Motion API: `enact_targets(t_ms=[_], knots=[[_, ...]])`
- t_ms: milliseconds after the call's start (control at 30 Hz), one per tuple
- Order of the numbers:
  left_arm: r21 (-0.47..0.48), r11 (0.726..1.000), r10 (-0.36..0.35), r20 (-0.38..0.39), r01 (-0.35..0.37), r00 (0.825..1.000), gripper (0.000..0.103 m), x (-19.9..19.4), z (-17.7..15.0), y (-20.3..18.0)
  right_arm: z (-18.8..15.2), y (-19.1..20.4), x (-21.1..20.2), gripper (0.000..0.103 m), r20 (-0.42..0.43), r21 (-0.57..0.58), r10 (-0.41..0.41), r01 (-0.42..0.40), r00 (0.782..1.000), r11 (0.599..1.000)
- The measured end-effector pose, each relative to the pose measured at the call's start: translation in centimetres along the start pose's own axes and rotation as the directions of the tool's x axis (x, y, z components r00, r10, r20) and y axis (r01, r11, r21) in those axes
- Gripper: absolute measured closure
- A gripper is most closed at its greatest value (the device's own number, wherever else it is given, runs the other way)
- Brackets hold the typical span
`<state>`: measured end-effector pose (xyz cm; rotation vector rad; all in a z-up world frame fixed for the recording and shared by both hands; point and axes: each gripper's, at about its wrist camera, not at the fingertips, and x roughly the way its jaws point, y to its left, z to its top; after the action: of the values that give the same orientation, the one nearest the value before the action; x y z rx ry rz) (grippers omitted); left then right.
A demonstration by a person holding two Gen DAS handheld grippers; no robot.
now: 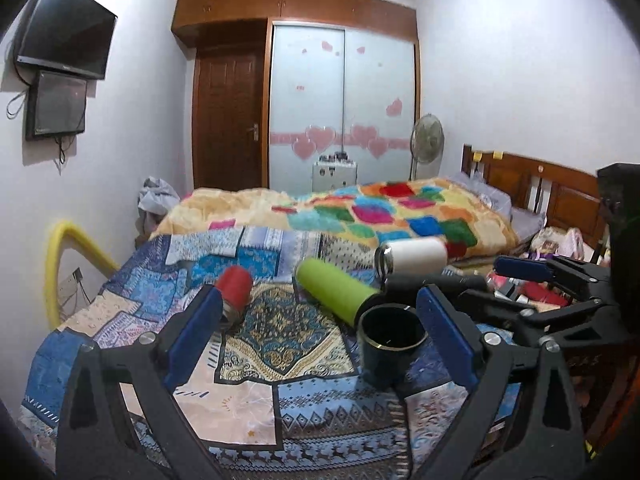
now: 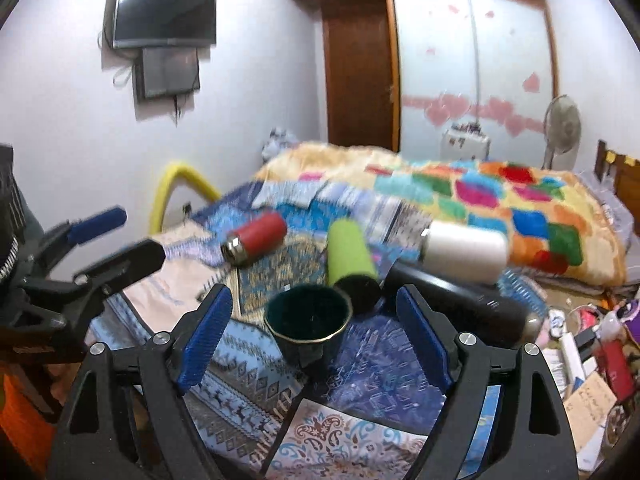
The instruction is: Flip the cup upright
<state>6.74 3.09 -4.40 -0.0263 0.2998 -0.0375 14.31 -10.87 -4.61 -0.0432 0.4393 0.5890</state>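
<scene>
A dark cup (image 1: 390, 344) with a thin gold rim stands upright, mouth up, on the patterned bedspread (image 1: 260, 392). In the right wrist view the cup (image 2: 308, 326) stands between my right gripper's open blue pads, a little ahead of them, untouched. My right gripper (image 2: 316, 312) is open and empty. My left gripper (image 1: 320, 316) is open and empty, with the cup just inside its right finger. The right gripper also shows in the left wrist view (image 1: 496, 276) at the right.
Four bottles lie on their sides behind the cup: red (image 1: 235, 286), lime green (image 1: 340, 286), white (image 1: 414, 256) and black (image 2: 460, 300). A colourful blanket (image 1: 380, 212) covers the far bed. Clutter lies off the bed's right edge (image 2: 592, 352). A yellow tube (image 1: 60, 256) stands at the left.
</scene>
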Motion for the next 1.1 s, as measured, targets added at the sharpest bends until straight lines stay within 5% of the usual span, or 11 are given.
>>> enact_targets(t_ms=[467, 600, 1100], knots=[[-0.03, 0.999, 0.041, 0.164, -0.037, 0.986, 0.0, -8.8, 1.5, -2.6, -0.6, 1.0, -9.4, 0.012, 0.252, 0.084, -0.07, 0.051, 0.965, 0.995], [-0.021, 0.999, 0.034, 0.171, -0.031, 0.985, 0.0, -9.9, 1.3, -3.3, -1.5, 1.4, -10.9, 0.001, 0.289, 0.094, -0.104, 0.08, 0.952, 0.992], [-0.029, 0.999, 0.029, 0.168, -0.025, 0.985, 0.0, -11.0, 0.8, -3.9, -2.5, 1.8, -12.3, 0.0, 0.308, 0.104, -0.161, 0.135, 0.938, 0.985]])
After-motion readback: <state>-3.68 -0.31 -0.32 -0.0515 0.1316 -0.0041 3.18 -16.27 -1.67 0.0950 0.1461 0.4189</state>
